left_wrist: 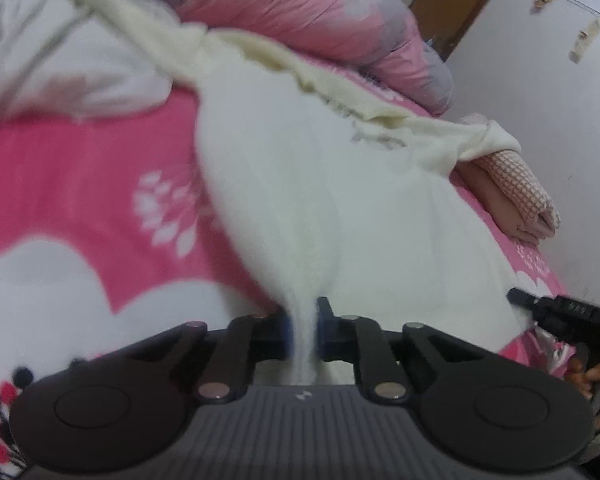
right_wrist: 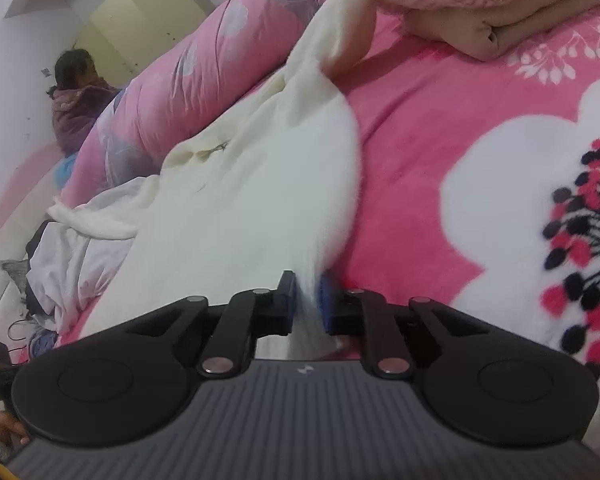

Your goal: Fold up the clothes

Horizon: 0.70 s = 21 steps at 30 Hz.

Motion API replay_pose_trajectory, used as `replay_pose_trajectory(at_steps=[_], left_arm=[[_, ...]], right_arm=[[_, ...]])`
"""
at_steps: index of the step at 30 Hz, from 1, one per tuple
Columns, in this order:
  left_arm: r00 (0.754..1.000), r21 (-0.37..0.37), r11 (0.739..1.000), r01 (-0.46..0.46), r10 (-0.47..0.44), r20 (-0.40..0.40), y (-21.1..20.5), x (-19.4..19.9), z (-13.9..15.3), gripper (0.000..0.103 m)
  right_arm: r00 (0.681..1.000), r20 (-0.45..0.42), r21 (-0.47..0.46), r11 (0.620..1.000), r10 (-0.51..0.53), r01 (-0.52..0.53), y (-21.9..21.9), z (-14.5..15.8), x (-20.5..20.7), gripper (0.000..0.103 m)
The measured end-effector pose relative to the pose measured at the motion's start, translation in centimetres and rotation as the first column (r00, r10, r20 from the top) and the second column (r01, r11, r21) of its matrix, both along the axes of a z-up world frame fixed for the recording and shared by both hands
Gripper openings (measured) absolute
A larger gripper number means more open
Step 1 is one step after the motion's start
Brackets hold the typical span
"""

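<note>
- The white fleece garment (left_wrist: 300, 184) lies spread out on the pink flowered blanket (left_wrist: 80, 168); in the left wrist view it runs from 6 o'clock up toward 12 o'clock, where its cream lining edge (left_wrist: 260, 56) meets the pink and grey quilt roll (left_wrist: 320, 8).
- It looks soft, fluffy and light; it will likely sag and bunch when lifted, so it is best held at its corners or hem, one corner for each hand.
- The left gripper (left_wrist: 303, 328) is squeezed nearly shut on a pinch of the white cloth; the cloth pulls into a thin tuft between its blue pads.
- The right gripper (right_wrist: 307, 304) is also nearly shut on the cloth's edge at 6 o'clock in its own view; white fluff sits between its pads.
- Both grippers tip down toward the bed; in the left view the right one (left_wrist: 556, 312) shows at 4 o'clock, at the cloth's other near corner.
- Folded clothes (right_wrist: 492, 8) sit stacked at 1 o'clock in the right view; a loose white heap (right_wrist: 72, 264) lies at 9 o'clock.
- A person (right_wrist: 80, 100) sits far off at 10 o'clock.
</note>
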<state>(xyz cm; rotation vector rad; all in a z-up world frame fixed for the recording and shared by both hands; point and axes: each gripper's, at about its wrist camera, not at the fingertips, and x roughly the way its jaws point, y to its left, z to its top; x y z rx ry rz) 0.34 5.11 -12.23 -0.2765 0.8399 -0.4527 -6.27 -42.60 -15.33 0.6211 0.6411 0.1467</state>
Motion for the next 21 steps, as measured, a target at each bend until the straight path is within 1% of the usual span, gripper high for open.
replay_pose_trajectory(at_steps=[1, 4, 7, 10, 13, 15, 17, 19, 21], left_arm=[[1.0, -0.024, 1.0, -0.009, 0.009, 0.022, 0.4, -0.4, 0.8, 0.011], [0.994, -0.106, 0.994, -0.04, 0.05, 0.092, 1.9, -1.6, 3.8, 0.008], [0.987, -0.177, 0.983, -0.048, 0.074, 0.142, 3.9, -3.2, 6.7, 0.007], [0.985, -0.217, 0.976, -0.016, 0.052, 0.164, 5.5, -5.5, 8.4, 0.007], [0.99, -0.231, 0.973, 0.025, 0.009, 0.144, 6.4, -8.0, 8.5, 0.007], [0.996, -0.224, 0.974, 0.029, -0.009, 0.091, 6.7, -8.8, 6.9, 0.008], [0.999, -0.208, 0.978, 0.025, -0.02, 0.026, 6.8, -9.1, 4.8, 0.008], [0.998, -0.188, 0.982, 0.005, -0.016, -0.059, 6.6, -8.8, 1.9, 0.008], [0.993, -0.178, 0.984, -0.014, -0.007, -0.117, 6.2, -8.4, -0.1, 0.008]], right_arm=[[1.0, 0.025, 0.011, 1.0, -0.006, 0.006, 0.0, 0.6, -0.4, 0.009], [0.991, 0.132, 0.084, 0.996, -0.027, 0.016, -0.7, 3.5, -1.9, 0.008], [0.971, 0.239, 0.104, 0.995, -0.019, -0.006, -0.8, 7.4, -3.9, 0.007], [0.95, 0.314, 0.105, 0.994, 0.0, -0.035, -0.6, 10.2, -6.6, 0.007], [0.936, 0.351, 0.122, 0.991, 0.002, -0.048, -0.6, 11.3, -9.7, 0.007], [0.937, 0.349, 0.129, 0.991, -0.006, -0.041, -0.6, 10.9, -11.5, 0.007], [0.95, 0.312, 0.142, 0.99, -0.022, -0.024, -0.6, 9.5, -12.4, 0.007], [0.975, 0.217, 0.184, 0.983, -0.048, 0.008, -0.6, 6.7, -12.3, 0.007], [0.991, 0.113, 0.209, 0.977, -0.066, 0.041, -0.4, 4.0, -11.9, 0.007]])
